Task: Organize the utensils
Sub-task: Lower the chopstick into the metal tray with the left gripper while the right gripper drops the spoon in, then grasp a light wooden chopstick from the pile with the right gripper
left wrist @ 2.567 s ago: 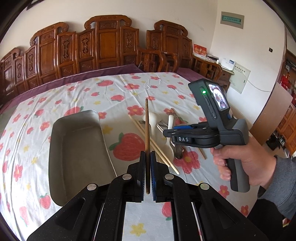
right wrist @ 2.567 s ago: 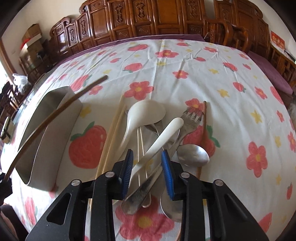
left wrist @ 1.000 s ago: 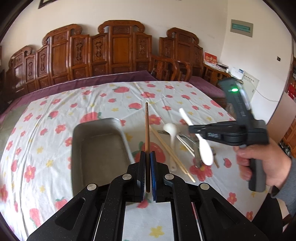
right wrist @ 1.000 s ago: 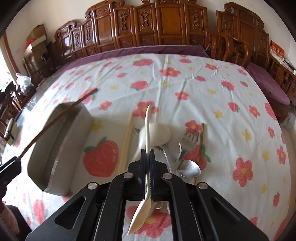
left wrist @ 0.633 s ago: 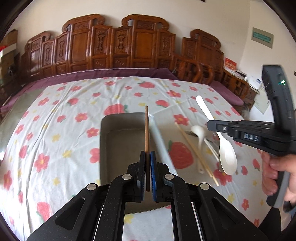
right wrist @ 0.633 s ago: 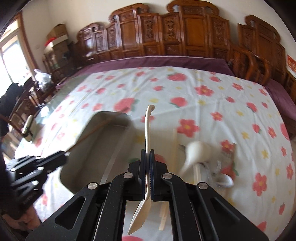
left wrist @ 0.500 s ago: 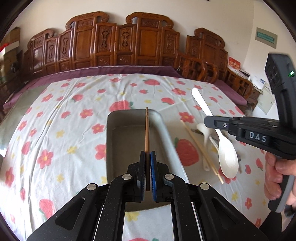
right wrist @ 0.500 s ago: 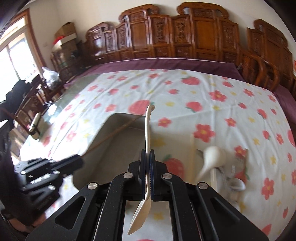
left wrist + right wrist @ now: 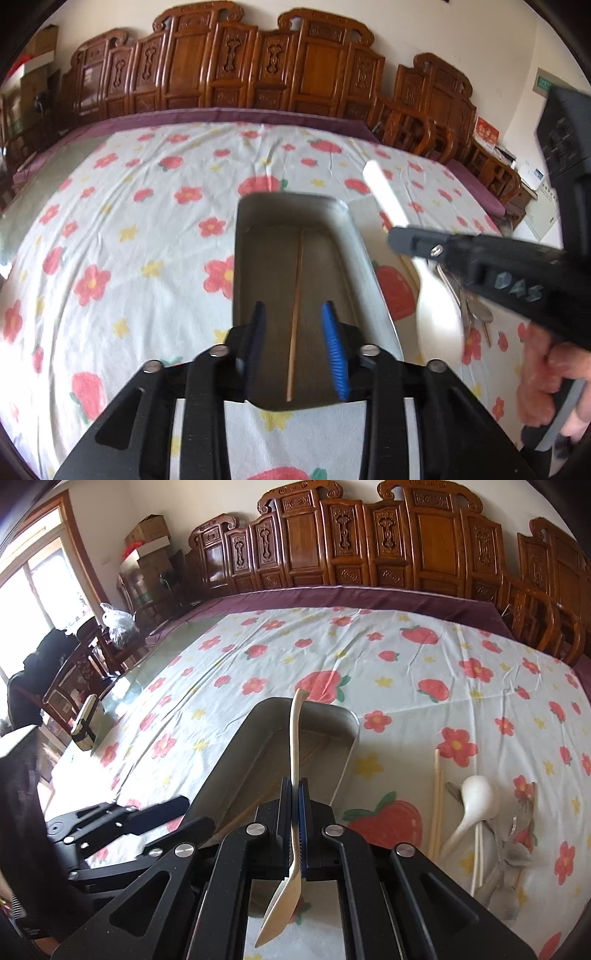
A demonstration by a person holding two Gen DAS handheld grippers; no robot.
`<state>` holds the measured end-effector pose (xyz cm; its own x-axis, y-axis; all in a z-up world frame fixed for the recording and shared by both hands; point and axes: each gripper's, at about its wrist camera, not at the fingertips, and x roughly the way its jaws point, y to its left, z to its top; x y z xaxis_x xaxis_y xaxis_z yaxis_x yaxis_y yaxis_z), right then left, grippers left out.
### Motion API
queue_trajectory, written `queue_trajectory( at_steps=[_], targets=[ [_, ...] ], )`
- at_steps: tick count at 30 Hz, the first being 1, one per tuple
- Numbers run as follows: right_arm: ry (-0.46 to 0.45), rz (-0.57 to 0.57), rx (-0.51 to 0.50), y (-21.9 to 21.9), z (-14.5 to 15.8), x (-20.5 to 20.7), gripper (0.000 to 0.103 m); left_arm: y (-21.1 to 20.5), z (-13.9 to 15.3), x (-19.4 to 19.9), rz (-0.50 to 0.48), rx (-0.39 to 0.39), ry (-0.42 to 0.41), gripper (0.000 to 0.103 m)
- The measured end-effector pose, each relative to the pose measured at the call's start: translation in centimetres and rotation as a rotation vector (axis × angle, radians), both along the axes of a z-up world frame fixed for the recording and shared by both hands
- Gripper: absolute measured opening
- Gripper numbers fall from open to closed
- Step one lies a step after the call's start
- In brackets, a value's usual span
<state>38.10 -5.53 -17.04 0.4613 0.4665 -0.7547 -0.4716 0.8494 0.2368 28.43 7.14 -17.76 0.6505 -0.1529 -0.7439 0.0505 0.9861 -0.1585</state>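
Left wrist view: the left hand-held gripper [image 9: 295, 343] is opening its jaws above the tray [image 9: 354, 243]; the chopstick [image 9: 296, 302] is lying between them, untouched, on the tray floor.

Right wrist view: the right hand-held gripper [image 9: 294, 819] is clamping a white spoon [image 9: 295, 738] over the tray [image 9: 349, 746]. More utensils [image 9: 491, 830] are lying on the counter [image 9: 406, 672] beside it.

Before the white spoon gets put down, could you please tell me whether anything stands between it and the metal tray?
Nothing visible blocks it. The right tongs hold the white spoon over the metal tray. Inside lies only a brown chopstick, which the opening left tongs no longer grip; those tongs hang above the tray's near end.
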Motion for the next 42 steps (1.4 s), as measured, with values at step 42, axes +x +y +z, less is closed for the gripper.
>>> queue_trajectory(
  at_steps=[42],
  targets=[
    [0.074,-0.124,-0.163,-11.1,-6.9,-2.0,0.023,-4.6,1.5,-0.5,-0.121,0.019,-0.055,0.053]
  ],
)
